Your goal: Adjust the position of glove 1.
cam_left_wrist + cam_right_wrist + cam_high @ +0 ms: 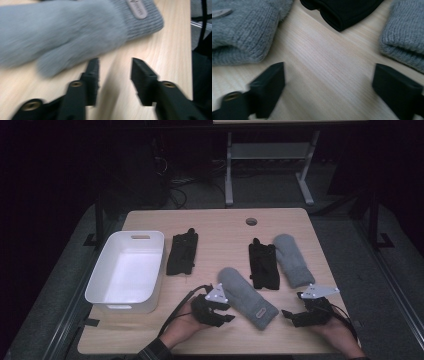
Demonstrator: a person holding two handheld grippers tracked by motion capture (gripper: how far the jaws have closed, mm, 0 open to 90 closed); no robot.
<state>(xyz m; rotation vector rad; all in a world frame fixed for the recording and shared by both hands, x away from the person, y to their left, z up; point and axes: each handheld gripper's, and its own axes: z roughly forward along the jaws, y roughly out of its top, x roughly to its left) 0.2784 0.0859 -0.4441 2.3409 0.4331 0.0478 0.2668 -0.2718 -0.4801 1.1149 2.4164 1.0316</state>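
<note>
A grey mitten lies slantwise near the front of the wooden table, its labelled cuff toward me. My left gripper rests just left of it, open. In the left gripper view the black jaws stand apart over bare wood, with the mitten's thumb just beyond them. My right gripper sits to the right of the cuff, open wide. Bare wood lies between its jaws, with the cuff beyond to the left. A second grey mitten and a black glove lie farther back.
A white bin stands at the left of the table, with another black glove beside it. In the right gripper view the black glove and the second mitten lie ahead. A round hole is near the far edge.
</note>
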